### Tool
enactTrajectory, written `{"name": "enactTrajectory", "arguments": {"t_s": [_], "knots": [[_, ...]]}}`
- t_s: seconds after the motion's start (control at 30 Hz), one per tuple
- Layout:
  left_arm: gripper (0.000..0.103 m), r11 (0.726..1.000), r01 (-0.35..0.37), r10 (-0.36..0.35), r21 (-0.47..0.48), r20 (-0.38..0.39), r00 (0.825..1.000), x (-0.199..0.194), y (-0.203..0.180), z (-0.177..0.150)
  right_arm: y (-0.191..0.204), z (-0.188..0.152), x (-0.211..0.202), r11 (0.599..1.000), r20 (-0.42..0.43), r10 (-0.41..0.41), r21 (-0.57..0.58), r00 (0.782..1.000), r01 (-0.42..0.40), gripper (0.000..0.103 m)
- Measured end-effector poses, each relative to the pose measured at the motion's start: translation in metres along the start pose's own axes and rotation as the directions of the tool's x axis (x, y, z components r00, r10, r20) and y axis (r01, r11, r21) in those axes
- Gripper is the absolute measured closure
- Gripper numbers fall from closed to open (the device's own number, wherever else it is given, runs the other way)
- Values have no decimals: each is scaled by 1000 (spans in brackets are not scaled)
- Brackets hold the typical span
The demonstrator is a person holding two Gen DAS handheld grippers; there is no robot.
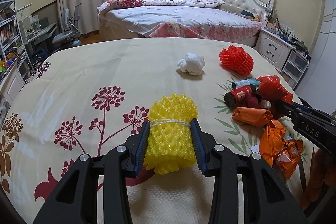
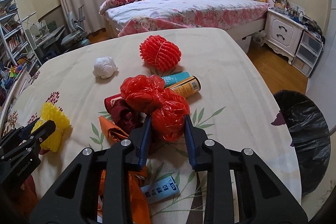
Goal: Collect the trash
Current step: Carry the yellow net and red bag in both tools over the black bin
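My left gripper (image 1: pixel 170 125) is shut on a yellow foam net roll (image 1: pixel 172 131) tied with white string, low over the flowered tablecloth (image 1: pixel 84 81); the roll also shows in the right wrist view (image 2: pixel 53 125). My right gripper (image 2: pixel 168 119) is shut on a crumpled red plastic bag (image 2: pixel 166 112), at the pile of trash. A white crumpled tissue (image 1: pixel 191 64) and a red foam net roll (image 1: pixel 236 60) lie farther back on the table.
The trash pile holds a red can (image 1: pixel 239 96), an orange wrapper (image 1: pixel 252 117), orange bags (image 1: pixel 277 146), a yellow can (image 2: pixel 185 87) and a blue packet (image 2: pixel 160 189). A bin with a black liner (image 2: pixel 304 135) stands right of the table. A bed (image 1: pixel 178 18) is behind.
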State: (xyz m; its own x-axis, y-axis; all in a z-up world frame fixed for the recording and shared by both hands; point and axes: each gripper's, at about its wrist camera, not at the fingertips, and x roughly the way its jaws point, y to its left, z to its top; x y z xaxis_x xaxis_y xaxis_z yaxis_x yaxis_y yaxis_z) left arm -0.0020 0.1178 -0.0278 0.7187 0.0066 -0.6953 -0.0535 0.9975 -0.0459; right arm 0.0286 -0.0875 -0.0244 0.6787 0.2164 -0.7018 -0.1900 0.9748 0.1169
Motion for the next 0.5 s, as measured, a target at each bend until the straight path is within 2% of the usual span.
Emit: {"name": "enactTrajectory", "arguments": {"t_s": [0.2,0.5], "knots": [[63,1000,20,-21,22,47,999,-14,-15,3,-11,-2,-24,999,54,-37,24,998,35,74],[63,990,109,-116,85,93,989,-29,-64,12,-63,-8,-59,977,117,-189,120,975,175,74]]}}
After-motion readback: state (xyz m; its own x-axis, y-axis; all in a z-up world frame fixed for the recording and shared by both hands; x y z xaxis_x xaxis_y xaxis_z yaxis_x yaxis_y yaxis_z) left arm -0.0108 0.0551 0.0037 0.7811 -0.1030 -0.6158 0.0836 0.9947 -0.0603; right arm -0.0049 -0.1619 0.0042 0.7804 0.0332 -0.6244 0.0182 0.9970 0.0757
